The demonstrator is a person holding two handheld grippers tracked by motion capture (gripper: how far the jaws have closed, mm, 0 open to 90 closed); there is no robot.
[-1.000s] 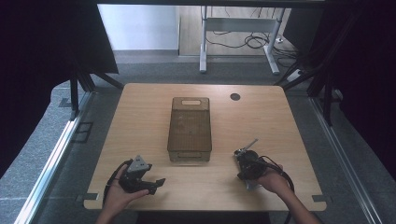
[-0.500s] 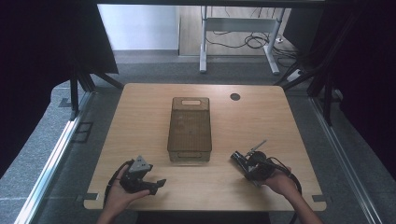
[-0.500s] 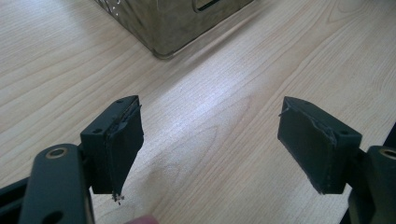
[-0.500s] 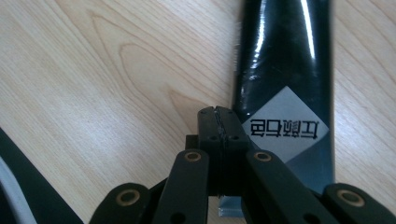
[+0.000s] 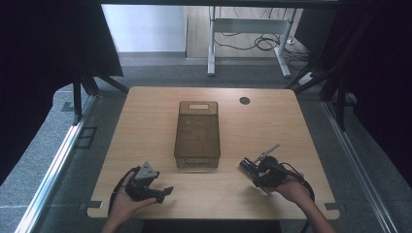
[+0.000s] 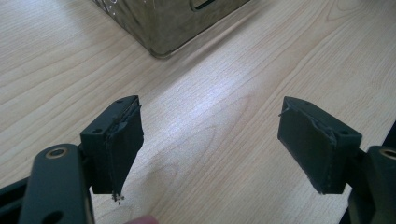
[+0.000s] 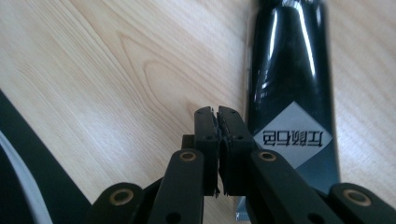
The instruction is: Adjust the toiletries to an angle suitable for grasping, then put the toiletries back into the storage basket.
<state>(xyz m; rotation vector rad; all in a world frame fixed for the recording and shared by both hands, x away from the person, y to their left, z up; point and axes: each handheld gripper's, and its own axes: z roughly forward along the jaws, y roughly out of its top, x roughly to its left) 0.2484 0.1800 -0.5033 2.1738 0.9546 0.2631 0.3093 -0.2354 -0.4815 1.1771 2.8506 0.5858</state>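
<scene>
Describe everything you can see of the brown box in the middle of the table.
The brown box is a long rectangular container of translucent, smoky-brown plastic as it looks, with rounded corners. It lies flat on the wooden table, long side running away from the person. A slot-like handle recess shows at the far end of its top, and another in the near end wall. Its near corner shows in the left gripper view. Nothing touches it but the table.

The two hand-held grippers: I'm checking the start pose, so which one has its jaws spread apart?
The left hand-held gripper: its pads stand wide apart over bare table. The right hand-held gripper has its jaws pressed together, gripping nothing.
</scene>
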